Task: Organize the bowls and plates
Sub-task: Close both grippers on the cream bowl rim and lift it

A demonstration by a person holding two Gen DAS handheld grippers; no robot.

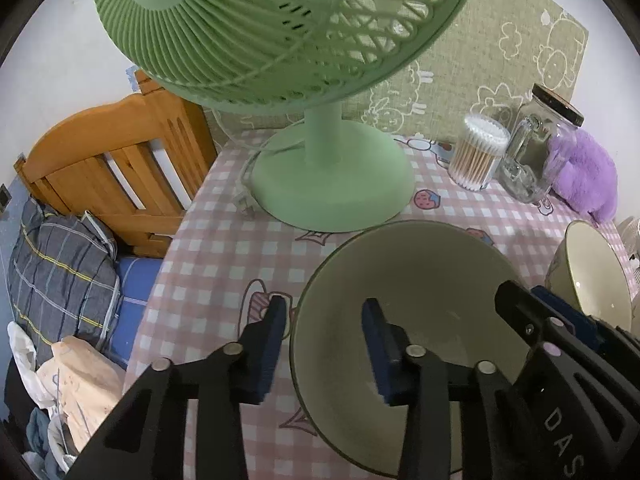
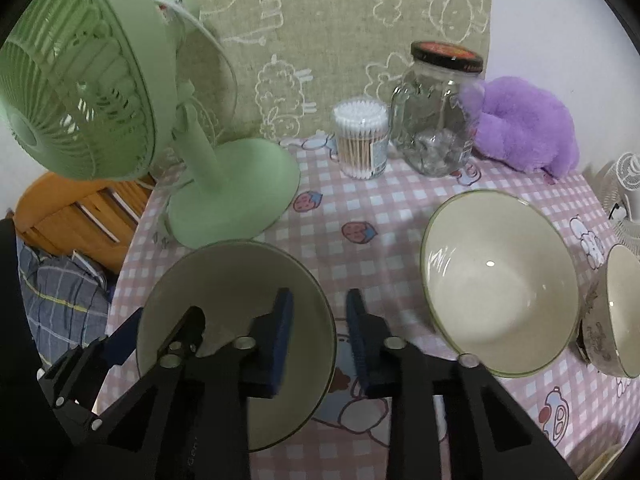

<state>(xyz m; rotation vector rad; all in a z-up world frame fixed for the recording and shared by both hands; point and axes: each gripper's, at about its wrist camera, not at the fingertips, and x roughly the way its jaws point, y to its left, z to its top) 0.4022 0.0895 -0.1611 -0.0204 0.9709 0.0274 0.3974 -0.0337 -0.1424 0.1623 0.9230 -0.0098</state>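
Note:
A cream bowl with a thin green rim [image 1: 420,300] [image 2: 240,280] sits on the pink checked tablecloth [image 1: 224,248], and both grippers are at it. My left gripper [image 1: 324,344] straddles its left rim: one blue pad is outside, the other stands well inside with a clear gap, so it is open. My right gripper [image 2: 320,340] straddles the opposite rim with its pads close on the wall, shut on the bowl. Each gripper also shows in the other's view, the right gripper [image 1: 528,296] and the left gripper [image 2: 164,320]. A second cream bowl [image 2: 500,280] [image 1: 596,268] sits to the right.
A patterned bowl [image 2: 620,312] leans at the far right. A green fan [image 1: 332,184] [image 2: 232,192] stands just behind the held bowl. At the back are a cotton-swab tub [image 2: 362,140], a glass jar [image 2: 436,120] and a purple plush [image 2: 524,128]. The table's left edge drops to a bed with a wooden headboard [image 1: 112,160].

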